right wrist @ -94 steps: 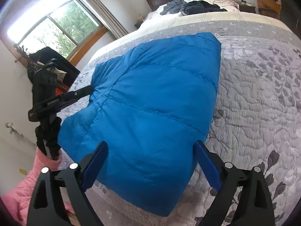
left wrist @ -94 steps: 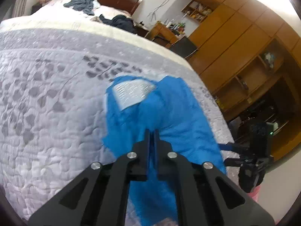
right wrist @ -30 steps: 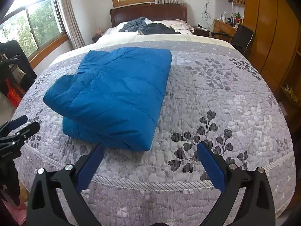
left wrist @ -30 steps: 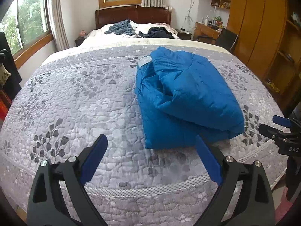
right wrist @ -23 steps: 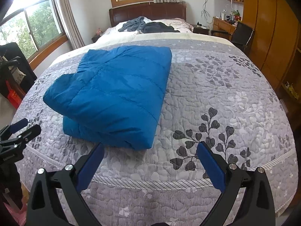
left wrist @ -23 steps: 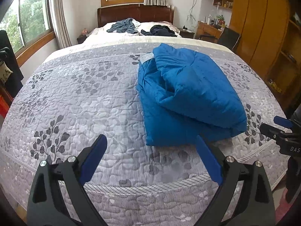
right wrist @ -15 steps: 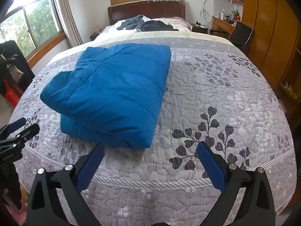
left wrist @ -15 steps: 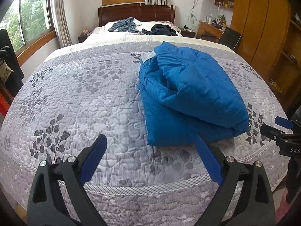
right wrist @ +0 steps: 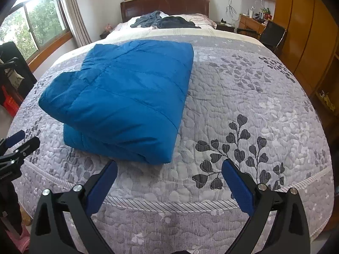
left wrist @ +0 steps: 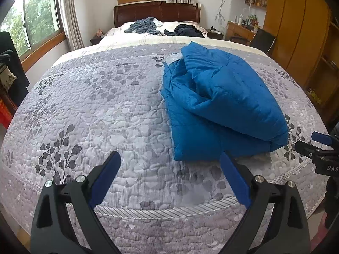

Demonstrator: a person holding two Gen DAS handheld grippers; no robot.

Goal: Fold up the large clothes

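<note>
Left gripper (left wrist: 169, 169): jaws spread wide, empty, held above the grey leaf-patterned quilted bed (left wrist: 95, 105). Folded blue padded jacket (right wrist: 125, 97): lies doubled over on the bed near its foot edge, untouched. Right gripper (right wrist: 169, 171): jaws parted, empty, just short of the jacket's near corner.

One folded blue jacket (left wrist: 222, 105) lies on one bed (left wrist: 95, 110). Two tools are in view, the left tool (left wrist: 169, 169) and the right tool (right wrist: 169, 175). Two crumpled garments, one grey-blue (left wrist: 144, 27) and one dark (left wrist: 186, 30), lie by the one headboard (left wrist: 156, 12).
</note>
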